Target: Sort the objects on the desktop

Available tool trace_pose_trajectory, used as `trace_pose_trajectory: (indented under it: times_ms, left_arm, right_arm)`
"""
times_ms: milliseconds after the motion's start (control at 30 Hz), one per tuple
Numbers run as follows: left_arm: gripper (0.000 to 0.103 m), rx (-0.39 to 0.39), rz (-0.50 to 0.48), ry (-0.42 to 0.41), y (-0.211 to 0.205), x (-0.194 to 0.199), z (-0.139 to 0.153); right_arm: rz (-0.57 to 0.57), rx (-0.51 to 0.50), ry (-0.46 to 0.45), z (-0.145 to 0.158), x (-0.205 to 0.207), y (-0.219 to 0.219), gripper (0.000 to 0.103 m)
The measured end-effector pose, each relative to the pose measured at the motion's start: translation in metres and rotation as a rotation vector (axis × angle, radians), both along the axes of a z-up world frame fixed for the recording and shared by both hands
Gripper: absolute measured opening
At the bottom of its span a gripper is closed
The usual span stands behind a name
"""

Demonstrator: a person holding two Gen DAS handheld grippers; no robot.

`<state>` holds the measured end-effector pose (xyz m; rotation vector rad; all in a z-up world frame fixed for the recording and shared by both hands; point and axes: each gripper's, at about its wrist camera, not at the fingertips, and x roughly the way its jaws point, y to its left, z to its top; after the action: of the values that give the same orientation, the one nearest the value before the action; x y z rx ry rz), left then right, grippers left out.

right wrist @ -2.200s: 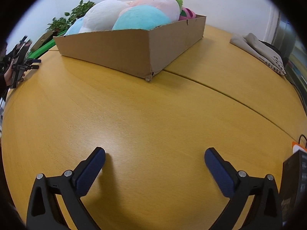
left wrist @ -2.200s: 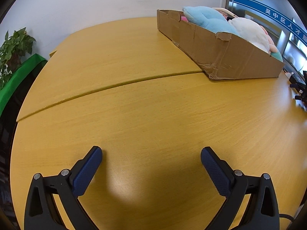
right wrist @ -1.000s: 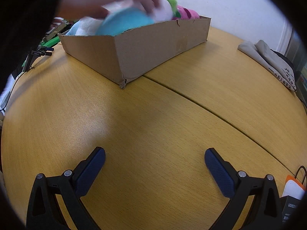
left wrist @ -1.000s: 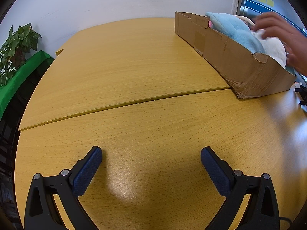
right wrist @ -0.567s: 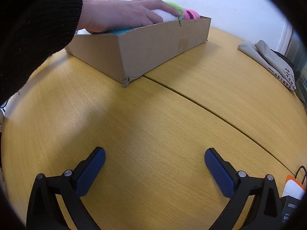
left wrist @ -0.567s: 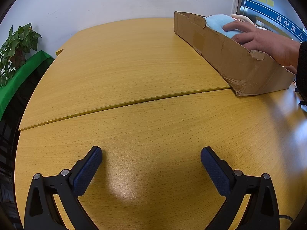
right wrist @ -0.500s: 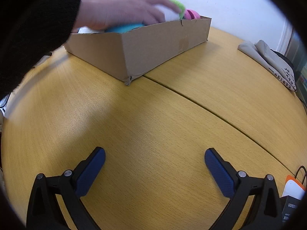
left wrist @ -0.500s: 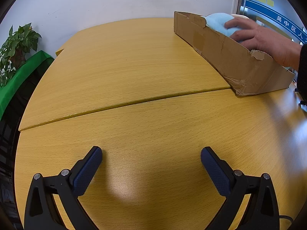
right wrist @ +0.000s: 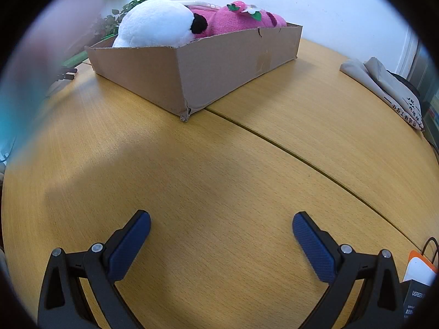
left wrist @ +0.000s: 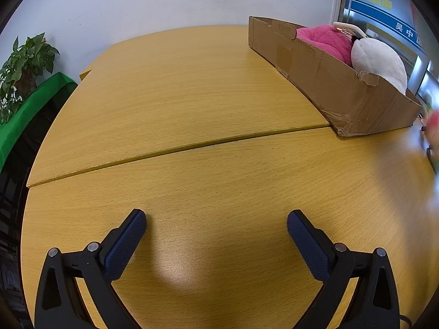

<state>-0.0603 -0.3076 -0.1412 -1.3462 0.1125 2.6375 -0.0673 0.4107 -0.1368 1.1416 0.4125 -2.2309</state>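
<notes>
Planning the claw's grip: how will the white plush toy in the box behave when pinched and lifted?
The white plush toy looks soft and puffy, so it will probably squash and sag. It is likely light for its bulk. Its fuzzy surface should resist slipping.

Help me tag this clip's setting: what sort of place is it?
Probably an office or meeting room: a large wooden table, a glass wall with a blue sign, a potted plant, plus a box of plush toys.

Cardboard box (right wrist: 208, 74) holds white (right wrist: 153, 24) and pink plush toys (right wrist: 236, 22)
</notes>
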Motion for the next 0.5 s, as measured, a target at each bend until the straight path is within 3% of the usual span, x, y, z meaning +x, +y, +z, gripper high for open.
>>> trace_pose_trajectory:
  times_ms: [500]
  left_arm:
    - [0.103,0.000,0.001,0.000,-0.0005,0.0016,0.0020]
  right_arm:
    - [0.002,0.000,0.001,0.0021,0.0016,0.0026,0.103]
